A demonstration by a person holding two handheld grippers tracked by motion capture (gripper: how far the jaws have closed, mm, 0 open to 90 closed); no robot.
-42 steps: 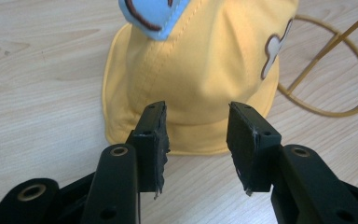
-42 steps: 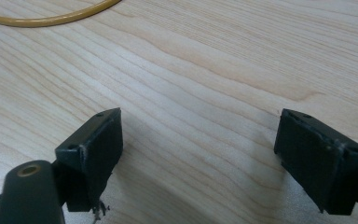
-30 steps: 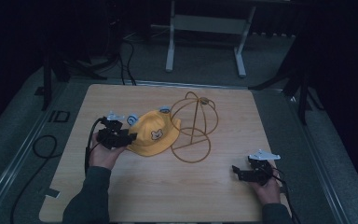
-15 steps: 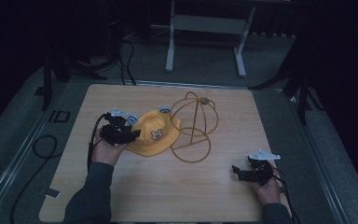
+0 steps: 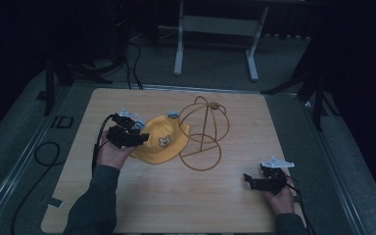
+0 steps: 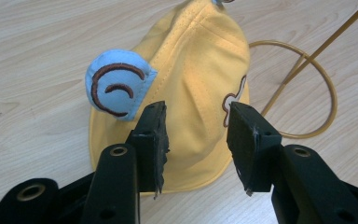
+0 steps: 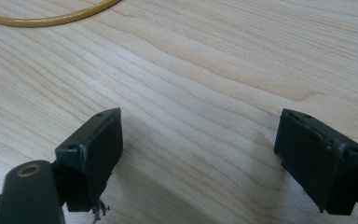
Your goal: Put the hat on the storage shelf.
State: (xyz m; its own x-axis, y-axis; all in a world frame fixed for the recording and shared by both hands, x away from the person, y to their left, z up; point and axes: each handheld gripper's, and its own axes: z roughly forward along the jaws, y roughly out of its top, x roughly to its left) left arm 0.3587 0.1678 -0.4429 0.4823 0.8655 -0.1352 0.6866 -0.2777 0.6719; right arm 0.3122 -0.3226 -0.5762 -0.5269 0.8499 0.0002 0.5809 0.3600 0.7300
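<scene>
Hat position and finger state

Hat (image 5: 164,142), yellow, lies flat on the wooden surface (image 5: 186,205), left of centre; its right edge is just beside the wire stand (image 5: 203,132), whose base ring rests on the surface; a blue ear patch (image 6: 116,86) sits on the hat's left side in the left gripper view. Left gripper (image 5: 139,139) is at the hat's left brim; its fingers (image 6: 151,135) are apart, straddling the brim fabric, not clamped. Right gripper (image 5: 249,180) rests near the lower right corner, well apart from the hat; its fingers (image 7: 93,149) are spread wide over bare wood.
</scene>
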